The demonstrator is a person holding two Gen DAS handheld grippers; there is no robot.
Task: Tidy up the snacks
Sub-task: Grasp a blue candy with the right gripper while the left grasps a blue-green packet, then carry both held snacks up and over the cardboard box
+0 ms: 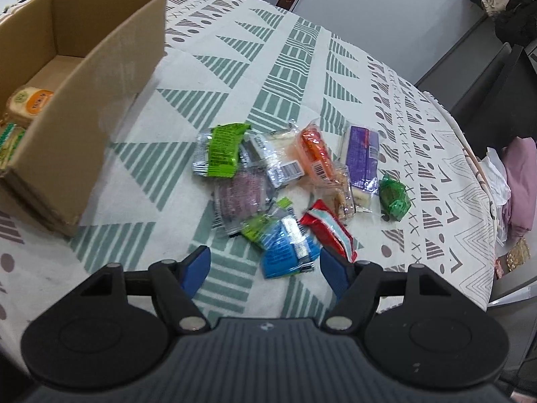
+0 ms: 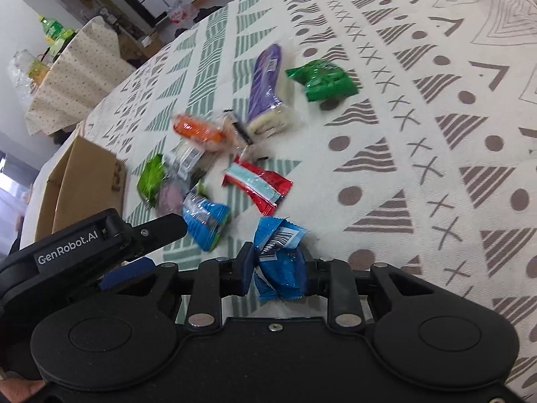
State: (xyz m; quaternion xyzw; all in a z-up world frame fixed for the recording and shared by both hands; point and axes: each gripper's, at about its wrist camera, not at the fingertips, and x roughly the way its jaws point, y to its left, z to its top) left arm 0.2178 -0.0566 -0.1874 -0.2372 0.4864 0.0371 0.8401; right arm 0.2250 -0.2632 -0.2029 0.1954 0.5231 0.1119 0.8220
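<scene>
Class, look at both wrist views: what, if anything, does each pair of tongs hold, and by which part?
The right tongs pinch a blue snack packet across its crumpled middle. The left tongs are open and hold nothing.

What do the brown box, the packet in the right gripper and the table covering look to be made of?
Brown box: seemingly plain corrugated cardboard, matte, with thick raw-edged walls.
Blue packet, pinched in the right gripper: thin plastic film, likely glossy, crinkled, with a crimped end and printed barcode.
Table covering: apparently woven cloth, matte, printed with green and brown shapes, lying in soft wrinkles.
</scene>
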